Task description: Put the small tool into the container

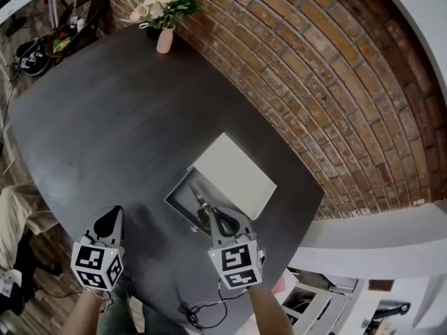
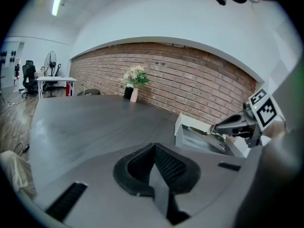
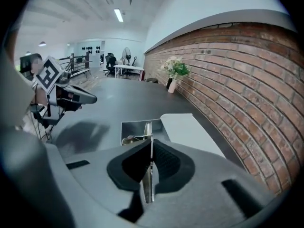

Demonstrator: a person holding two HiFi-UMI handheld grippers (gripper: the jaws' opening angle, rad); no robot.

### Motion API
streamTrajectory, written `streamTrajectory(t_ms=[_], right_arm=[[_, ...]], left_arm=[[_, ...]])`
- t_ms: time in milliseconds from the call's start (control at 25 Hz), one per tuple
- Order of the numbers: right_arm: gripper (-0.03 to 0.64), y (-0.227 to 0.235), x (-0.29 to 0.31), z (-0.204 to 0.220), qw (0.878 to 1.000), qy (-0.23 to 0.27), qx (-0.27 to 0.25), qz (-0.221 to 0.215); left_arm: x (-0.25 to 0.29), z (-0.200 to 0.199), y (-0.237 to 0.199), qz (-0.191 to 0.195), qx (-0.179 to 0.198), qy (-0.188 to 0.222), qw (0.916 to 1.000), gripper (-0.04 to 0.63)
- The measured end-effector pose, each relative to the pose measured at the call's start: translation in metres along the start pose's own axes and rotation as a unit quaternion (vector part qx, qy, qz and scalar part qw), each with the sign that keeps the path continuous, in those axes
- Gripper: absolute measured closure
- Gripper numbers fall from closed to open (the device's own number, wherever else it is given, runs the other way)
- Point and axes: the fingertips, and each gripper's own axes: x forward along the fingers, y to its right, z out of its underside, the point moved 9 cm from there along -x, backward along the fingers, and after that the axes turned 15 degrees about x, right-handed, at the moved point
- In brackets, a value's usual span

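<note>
The right hand-held gripper [image 3: 151, 145] pinches the small tool [image 1: 198, 195]. The tool's long axis carries on from the jaws, its tip pointing far-left over the open container [image 1: 176, 195] on the desk [image 1: 105, 138]. The left hand-held gripper [image 2: 153, 148] is pressed together with nothing in it.

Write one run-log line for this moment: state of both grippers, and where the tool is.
left gripper: shut, empty | right gripper: shut on small tool | small tool: held over open container

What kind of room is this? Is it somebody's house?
Probably an office or workshop space, not a home: a long brick wall, a big dark table with a vase of flowers, and, farther back, a white desk with office chairs under strip lights.
</note>
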Motion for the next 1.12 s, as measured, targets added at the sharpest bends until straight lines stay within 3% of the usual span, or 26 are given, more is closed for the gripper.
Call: streamTrajectory(t_ms=[520,1120], right_arm=[[0.607,0.008,0.028,0.007,0.997,-0.042,-0.068,0.011],[0.607,0.008,0.042,0.01,0.992,-0.043,-0.114,0.021]], left_arm=[[0.006,0.01,-0.002,-0.009,-0.001,-0.012,0.9999,0.591],[0.006,0.016,-0.001,-0.017,-0.001,-0.019,0.9997,0.591]])
